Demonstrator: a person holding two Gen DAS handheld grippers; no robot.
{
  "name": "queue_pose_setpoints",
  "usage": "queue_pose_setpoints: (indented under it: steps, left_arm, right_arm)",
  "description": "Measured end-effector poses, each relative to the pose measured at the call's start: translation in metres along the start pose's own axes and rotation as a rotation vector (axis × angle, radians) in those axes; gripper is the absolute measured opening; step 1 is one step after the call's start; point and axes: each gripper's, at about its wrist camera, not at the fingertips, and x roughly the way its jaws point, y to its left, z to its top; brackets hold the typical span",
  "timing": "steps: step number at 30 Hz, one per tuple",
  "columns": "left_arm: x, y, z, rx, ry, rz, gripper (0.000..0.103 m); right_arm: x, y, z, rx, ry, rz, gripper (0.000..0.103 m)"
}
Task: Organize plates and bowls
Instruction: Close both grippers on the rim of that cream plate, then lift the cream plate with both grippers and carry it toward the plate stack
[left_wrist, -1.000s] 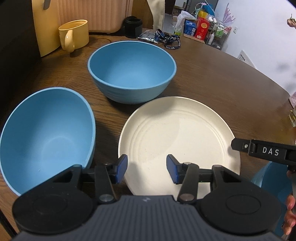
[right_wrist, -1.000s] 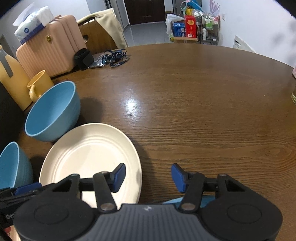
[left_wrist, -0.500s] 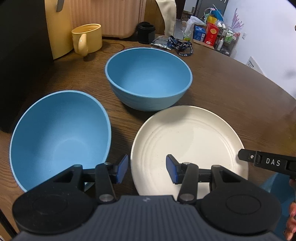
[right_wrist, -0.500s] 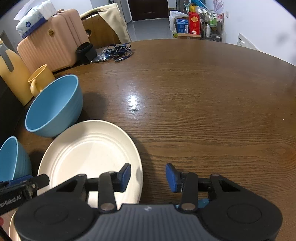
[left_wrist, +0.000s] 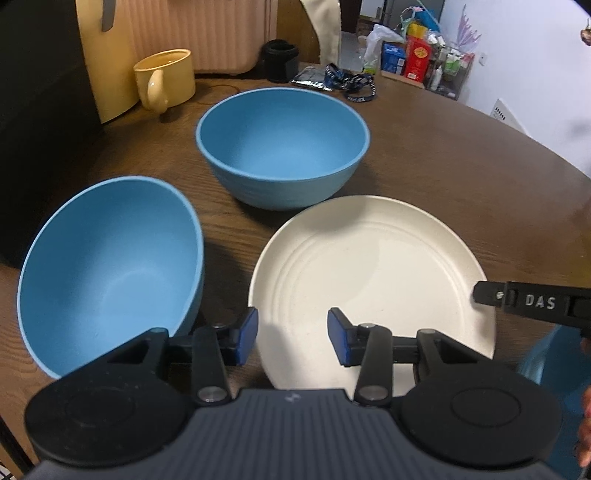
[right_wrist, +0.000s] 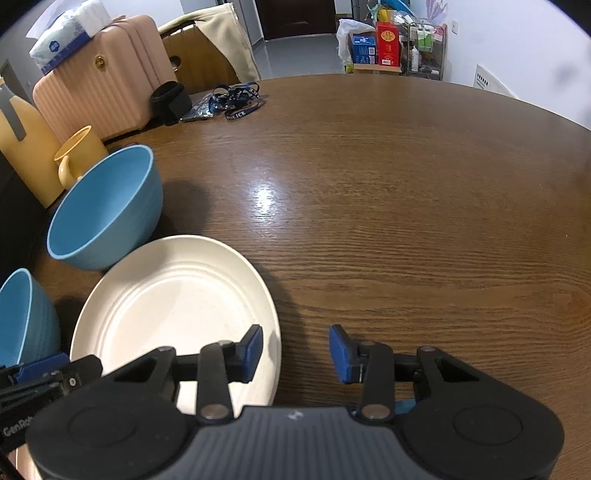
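Nothing is held yet, so the risks lie in the first grasp. The left hand-held gripper (left_wrist: 291, 341) sits at the bottom centre of the left wrist view, jaws part open and just been closing, with nothing pressed between them; the near rim of the cream plate (left_wrist: 373, 269) shows through the gap, and I cannot tell whether a pad touches it. The right hand-held gripper (right_wrist: 295, 349) is likewise part open and empty after narrowing, its left pad over the plate's right edge, its right pad over bare table (right_wrist: 406, 184).

2 blue bowls stand apart from each other: the near bowl (left_wrist: 110, 273) at lower left of the left wrist view, just beside the plate, and the far bowl (left_wrist: 282, 147) at upper centre, its base close to the plate's far rim.

Likely trouble:
- The plate lies flat, so a pad may skid over the thin rim instead of getting under it, pushing the plate into the far bowl.
- Both grippers crowd the same plate and could collide.
- A bowl pinched by 1 wall may swing or slip.
- The yellow mug (left_wrist: 164, 79) at upper left could be knocked if the far bowl slides.
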Motion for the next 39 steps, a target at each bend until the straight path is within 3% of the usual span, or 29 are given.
queue_pose_setpoints:
  steps: [15,26,28,39]
  left_arm:
    - [0.006,0.000,-0.003,0.016,0.023,0.056,0.043]
    - [0.024,-0.002,0.000,0.010,0.065,0.049,0.031]
    - [0.024,-0.004,-0.001,0.018,0.061,0.046,0.025]
    - [0.017,-0.005,-0.002,0.023,0.028,0.036,0.022]
  right_arm:
    - [0.004,-0.001,0.000,-0.002,0.009,0.004,0.037]
    - [0.012,0.001,-0.002,-0.004,0.029,0.041,0.020]
    - [0.014,0.001,-0.002,-0.005,0.032,0.051,0.017]
    - [0.005,-0.003,-0.005,0.011,-0.025,0.060,0.010]
